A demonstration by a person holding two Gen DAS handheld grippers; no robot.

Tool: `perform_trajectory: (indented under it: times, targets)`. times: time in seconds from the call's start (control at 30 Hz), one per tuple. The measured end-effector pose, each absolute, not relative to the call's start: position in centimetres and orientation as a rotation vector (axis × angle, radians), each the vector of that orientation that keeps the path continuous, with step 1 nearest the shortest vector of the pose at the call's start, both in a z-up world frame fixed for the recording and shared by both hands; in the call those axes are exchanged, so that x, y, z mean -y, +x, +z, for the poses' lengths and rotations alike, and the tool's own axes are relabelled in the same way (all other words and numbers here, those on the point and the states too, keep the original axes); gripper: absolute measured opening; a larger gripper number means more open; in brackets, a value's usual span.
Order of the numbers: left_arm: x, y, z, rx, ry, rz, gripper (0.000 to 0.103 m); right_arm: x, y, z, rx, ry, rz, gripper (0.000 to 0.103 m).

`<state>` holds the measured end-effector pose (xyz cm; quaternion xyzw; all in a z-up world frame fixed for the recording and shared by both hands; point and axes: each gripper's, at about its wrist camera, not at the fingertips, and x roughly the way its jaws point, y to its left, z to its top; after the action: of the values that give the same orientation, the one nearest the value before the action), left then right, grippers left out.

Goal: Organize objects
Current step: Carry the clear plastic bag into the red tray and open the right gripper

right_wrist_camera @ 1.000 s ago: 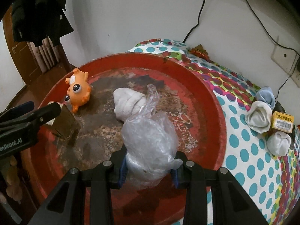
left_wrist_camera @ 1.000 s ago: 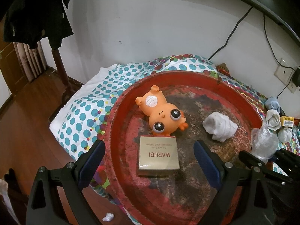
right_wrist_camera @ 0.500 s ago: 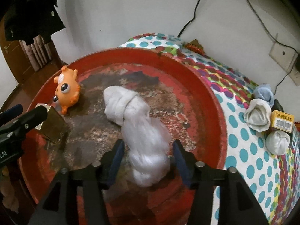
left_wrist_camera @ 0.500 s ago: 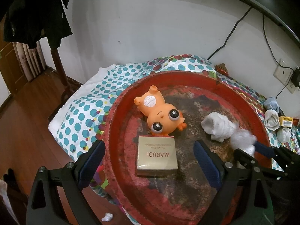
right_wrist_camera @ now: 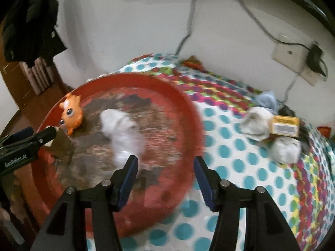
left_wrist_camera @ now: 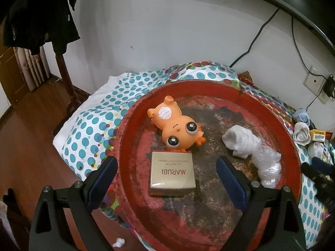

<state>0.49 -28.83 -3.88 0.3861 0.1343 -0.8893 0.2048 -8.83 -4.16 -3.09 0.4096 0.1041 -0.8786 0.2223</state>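
Left gripper (left_wrist_camera: 166, 177): jaws spread wide, empty, straddling gold MARUBI box (left_wrist_camera: 172, 172) on red tray (left_wrist_camera: 240, 213). Right gripper (right_wrist_camera: 165, 177): jaws spread, empty, over tray rim. Plastic bag (left_wrist_camera: 267, 167) at 3 o'clock of box, touching white sock (left_wrist_camera: 240, 141). Orange toy (left_wrist_camera: 178, 128) at 12 o'clock, touching box. Rolled socks (right_wrist_camera: 270, 132) and yellow box (right_wrist_camera: 285, 125) on dotted cloth (right_wrist_camera: 230, 150), well apart from tray.

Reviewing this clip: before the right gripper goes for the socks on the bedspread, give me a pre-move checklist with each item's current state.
1. Right gripper open, nothing between fingers: ok.
2. Plastic bag resting inside red tray: ok.
3. Left gripper open, holding nothing: ok.
4. Rolled socks on bedspread, reachable outside tray: ok.
5. Yellow box clear of socks: not ok, touching them.
6. Right view sharp enough to aim: not ok, blurred.
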Motion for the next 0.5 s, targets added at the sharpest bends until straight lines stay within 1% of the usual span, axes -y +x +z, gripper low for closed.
perform_trajectory:
  times: [0.13, 0.3, 0.4, 0.5]
  targets:
    - [28.5, 0.6, -3.7, -0.373, 1.065, -2.507, 0.094, -0.5, -10.7, -3.1, -0.247, 1.168, -2.536, 0.057]
    - [27.6, 0.6, -3.3, -0.353, 1.044, -2.557, 0.094, -6.5, -13.7, -4.7, -0.151, 1.235, -2.701, 0.057]
    - [26.9, 0.4, -3.4, -0.3, 1.044, -2.571, 0.095, -8.3, -15.4, -5.7, -0.086, 1.275, -2.725, 0.057]
    - [26.2, 0.2, -3.5, -0.255, 1.059, -2.58, 0.096, -8.3, -16.5, -6.5, -0.084, 1.279, -2.739, 0.057]
